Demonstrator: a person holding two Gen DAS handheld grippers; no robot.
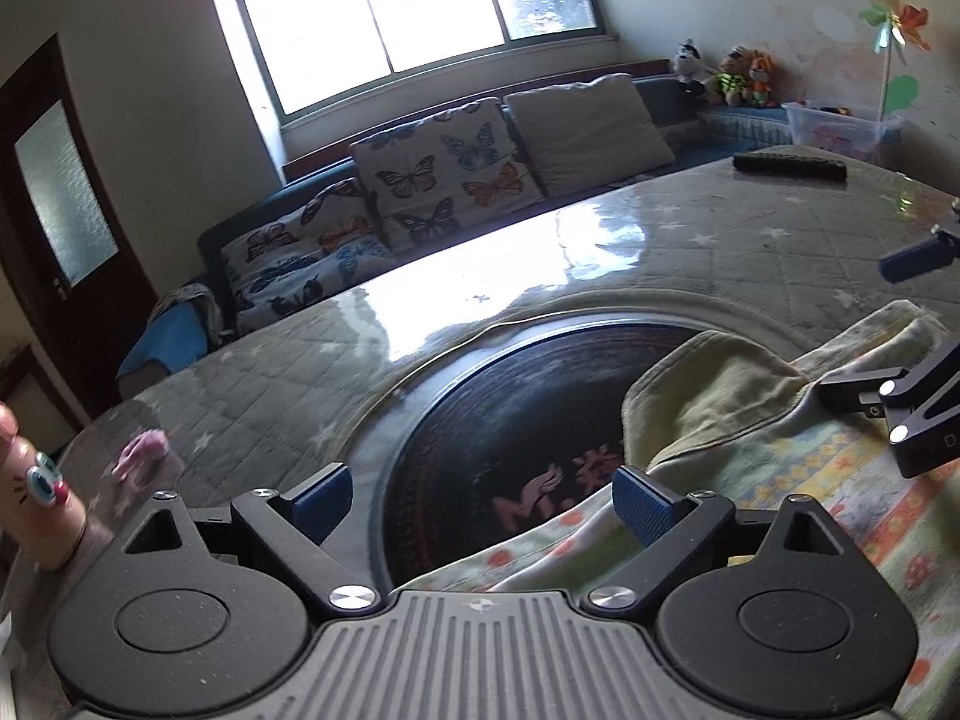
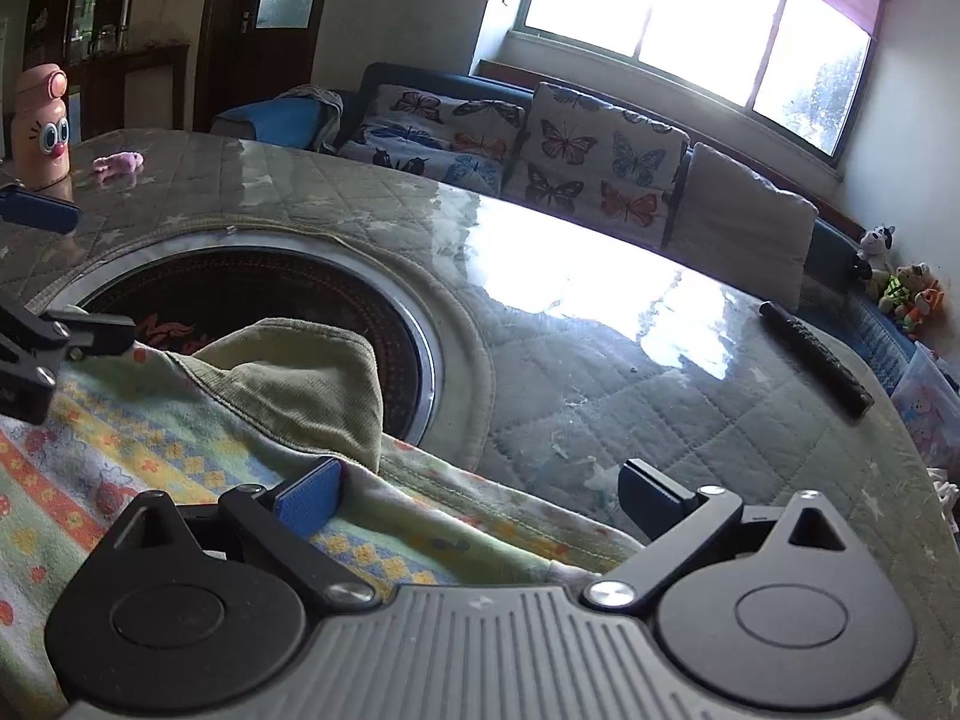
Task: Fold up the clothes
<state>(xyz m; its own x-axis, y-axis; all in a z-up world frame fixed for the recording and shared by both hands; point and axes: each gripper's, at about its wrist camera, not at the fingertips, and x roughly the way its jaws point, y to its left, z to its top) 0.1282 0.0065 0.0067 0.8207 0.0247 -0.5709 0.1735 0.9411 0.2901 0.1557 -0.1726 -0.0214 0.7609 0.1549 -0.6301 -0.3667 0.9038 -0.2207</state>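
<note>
The left hand-held gripper [image 1: 483,507] is nearest the left wrist camera; its jaws stand wide apart and hold nothing. Its right blue pad [image 1: 639,504] lies just at the edge of the garment [image 1: 750,468], while the left pad is over the dark round inset [image 1: 510,396] in the desk [image 1: 750,252].

The right hand-held gripper [image 2: 486,495] is likewise spread wide and empty. Its left pad [image 2: 309,504] sits over the garment [image 2: 180,420]; the right finger is over bare desk surface.

The garment is a light, patterned piece with a plain olive-green folded part [image 2: 300,372]. It lies flat on the desk, partly overlapping the near rim of the round inset, and extends from the inset toward the cameras.

Relative to the inset:
- A dark remote-like bar [image 2: 816,360] lies well apart, toward the sofa [image 2: 540,138].
- A pink bottle with cartoon eyes [image 2: 42,126] stands well apart, at the desk edge.
- A small pink item [image 2: 120,163] lies near the bottle.
</note>
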